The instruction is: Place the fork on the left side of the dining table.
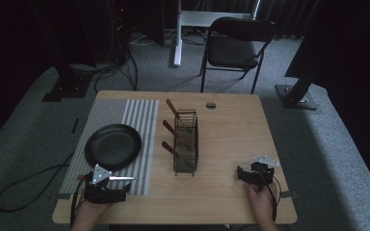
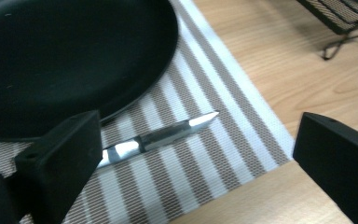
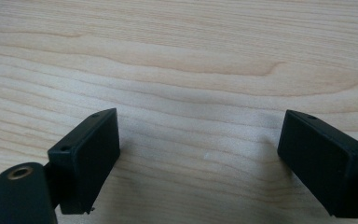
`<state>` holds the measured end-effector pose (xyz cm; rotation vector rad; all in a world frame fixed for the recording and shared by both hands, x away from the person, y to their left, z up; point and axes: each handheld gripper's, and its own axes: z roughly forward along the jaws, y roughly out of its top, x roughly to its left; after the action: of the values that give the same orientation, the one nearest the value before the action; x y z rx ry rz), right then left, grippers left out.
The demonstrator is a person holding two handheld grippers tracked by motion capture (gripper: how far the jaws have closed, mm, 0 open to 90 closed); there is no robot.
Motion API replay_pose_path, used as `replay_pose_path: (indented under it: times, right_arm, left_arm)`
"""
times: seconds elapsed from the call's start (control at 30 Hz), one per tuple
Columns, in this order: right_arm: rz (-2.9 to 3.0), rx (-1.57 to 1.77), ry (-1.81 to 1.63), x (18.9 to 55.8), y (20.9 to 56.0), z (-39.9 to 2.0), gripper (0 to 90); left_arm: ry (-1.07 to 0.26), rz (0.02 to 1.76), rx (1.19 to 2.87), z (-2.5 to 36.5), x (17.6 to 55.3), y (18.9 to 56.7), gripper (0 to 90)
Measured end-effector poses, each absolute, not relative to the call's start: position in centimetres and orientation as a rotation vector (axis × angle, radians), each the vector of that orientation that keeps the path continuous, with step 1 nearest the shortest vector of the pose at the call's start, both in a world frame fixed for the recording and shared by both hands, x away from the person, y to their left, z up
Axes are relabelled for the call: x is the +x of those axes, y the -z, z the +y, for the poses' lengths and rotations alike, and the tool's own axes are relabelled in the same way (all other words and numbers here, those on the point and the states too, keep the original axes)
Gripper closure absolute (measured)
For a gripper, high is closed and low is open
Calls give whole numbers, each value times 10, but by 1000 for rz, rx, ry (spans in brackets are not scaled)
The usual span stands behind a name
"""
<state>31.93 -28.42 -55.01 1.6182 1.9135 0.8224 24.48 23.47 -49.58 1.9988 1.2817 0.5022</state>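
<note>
Steel knife (image 2: 161, 135) flat on striped placemat (image 2: 214, 140), just beside near rim of black plate (image 2: 74, 60); blade tip toward the mat's right edge, handle end hidden behind left jaw in left gripper view. In high view, same knife (image 1: 120, 178) at near-right corner of mat (image 1: 139, 120), reddish-brown handle end showing to the left of the gripper's grey plate.

Handling, judged: rigid, thin, light. Polished blade likely slippery between hard black jaws; lies low on woven mat, so little clearance underneath. Edge and tip sharp, but not fragile. Best hold probably at handle: thicker, likely wood, better friction, keeps jaws off the edge. Blade pinch across flats possible but prone to twisting or sliding out.

Left gripper (image 2: 196, 158): jaws wide apart, nothing between them; knife crosses behind left jaw, not clamped. Positioned over mat corner, close above knife. Also seen in high view (image 1: 105, 192), held in left hand (image 1: 89, 214).

Right gripper (image 3: 198, 158): jaws spread wide, empty, over bare wood surface (image 3: 177, 56). In high view (image 1: 255, 174) at near-right of surface (image 1: 231, 125), well apart from knife, right hand (image 1: 262, 204) behind it.

Further out: black wire rack (image 1: 186, 142) at centre of surface, three more wooden-handled utensils (image 1: 169, 127) sticking out its left side. Rack foot visible at top right of left gripper view (image 2: 345, 44). Folding chair (image 1: 236, 45) beyond far edge.

Risk noted: knife may skate on mat weave if jaws close off-centre.
</note>
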Motion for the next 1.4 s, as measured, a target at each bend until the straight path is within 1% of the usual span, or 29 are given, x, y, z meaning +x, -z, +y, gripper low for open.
replay_pose_path:
  times: [0.17, 0.33, 0.5, 0.9, 1.4]
  right_arm:
    - [1914, 1618, -823, 319, 550, -284, 124]
    - [1914, 1618, -822, 319, 550, -284, 124]
    - [1914, 1618, -822, 319, 550, -284, 124]
    - [1915, 1617, -821, 319, 550, -284, 124]
    - [1915, 1615, -821, 319, 550, -284, 124]
  left_arm:
    - [-452, 1267, 1981, 231, 248, 490, 29]
    - [-457, 1243, 1979, 226, 250, 484, 29]
    - [-410, 1174, 1971, 217, 252, 477, 29]
    - [-467, 1097, 1985, 192, 255, 455, 29]
    - [-453, 1026, 1981, 161, 269, 438, 30]
